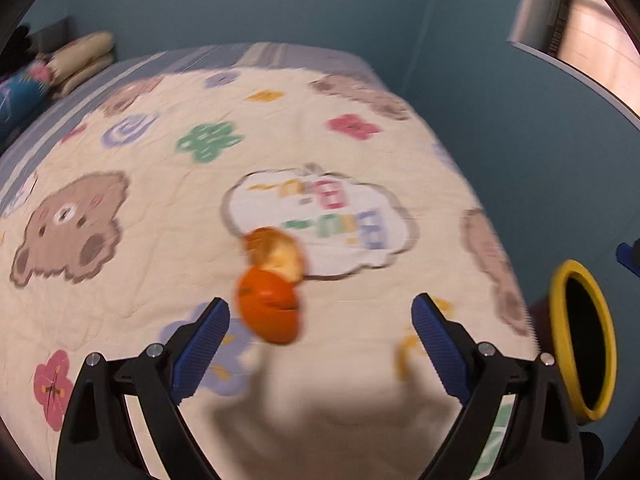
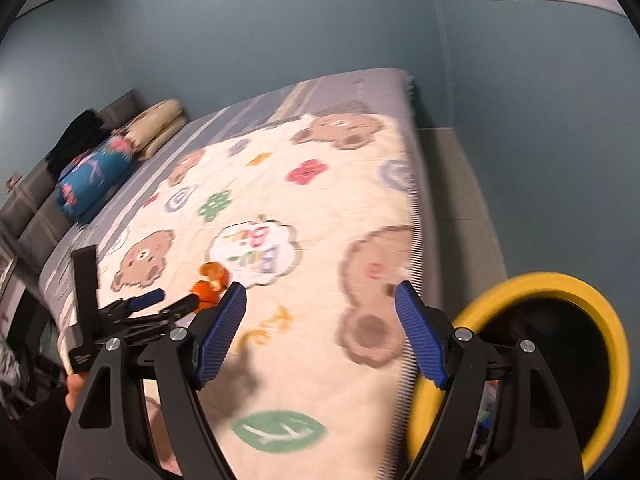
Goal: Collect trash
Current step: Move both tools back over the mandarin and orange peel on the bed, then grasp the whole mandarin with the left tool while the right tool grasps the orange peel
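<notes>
Orange fruit peel (image 1: 270, 284) lies in curled pieces on the cream bear-print quilt (image 1: 160, 280). My left gripper (image 1: 320, 320) is open, its blue pads wide apart, with the peel just ahead near the left pad. The peel also shows in the right wrist view (image 2: 210, 280), next to the left gripper (image 2: 172, 300). My right gripper (image 2: 320, 300) is open and empty above the quilt's right side (image 2: 320, 360). A dark bin with a yellow rim (image 2: 560, 356) stands beside the bed at the right; it also shows in the left wrist view (image 1: 582, 340).
Pillows (image 2: 156, 128), a blue floral bolster (image 2: 92, 180) and dark clothing (image 2: 76, 136) lie at the head of the bed. Blue walls (image 2: 280, 20) surround the bed. A strip of grey floor (image 2: 460, 208) runs along the bed's right side.
</notes>
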A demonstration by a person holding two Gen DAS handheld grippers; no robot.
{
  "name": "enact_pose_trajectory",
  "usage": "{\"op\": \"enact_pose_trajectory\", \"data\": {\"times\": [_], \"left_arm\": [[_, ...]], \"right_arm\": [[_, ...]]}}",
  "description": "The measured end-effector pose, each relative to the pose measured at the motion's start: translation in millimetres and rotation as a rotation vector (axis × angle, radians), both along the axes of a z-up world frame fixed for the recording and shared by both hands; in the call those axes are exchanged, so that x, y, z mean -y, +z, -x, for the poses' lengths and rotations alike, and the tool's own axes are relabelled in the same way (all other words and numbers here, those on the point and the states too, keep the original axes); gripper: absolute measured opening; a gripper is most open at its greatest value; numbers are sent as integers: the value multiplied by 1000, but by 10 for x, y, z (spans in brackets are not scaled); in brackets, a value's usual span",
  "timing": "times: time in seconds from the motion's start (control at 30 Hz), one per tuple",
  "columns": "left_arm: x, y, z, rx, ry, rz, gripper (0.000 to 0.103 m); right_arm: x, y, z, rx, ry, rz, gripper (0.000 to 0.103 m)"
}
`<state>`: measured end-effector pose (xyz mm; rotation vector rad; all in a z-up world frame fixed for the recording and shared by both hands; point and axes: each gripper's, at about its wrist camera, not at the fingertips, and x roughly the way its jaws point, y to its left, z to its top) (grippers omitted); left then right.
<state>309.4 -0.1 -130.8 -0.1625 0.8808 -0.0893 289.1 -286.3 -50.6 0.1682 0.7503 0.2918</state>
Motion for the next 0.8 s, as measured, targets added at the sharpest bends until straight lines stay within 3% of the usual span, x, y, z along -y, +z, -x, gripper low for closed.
{"op": "enact_pose_trajectory", "data": {"times": [0.37,0.53,0.7,0.8], "left_arm": [[-471,-448,-260,-90,88,74,87],[-488,-564,-369,-105,61,157,73],[-412,-602,-355,-96,5,202,40],[-390,-600,-310,-84,0,209,37]], "right_arm": [[-939,-305,-746,-98,148,11,73],[-1291,-541,-1103,-158,213,17,73],[-1577,-828,-1409,-244,280,6,65],[-1770,-986,-1527,-293,333,26,60]]}}
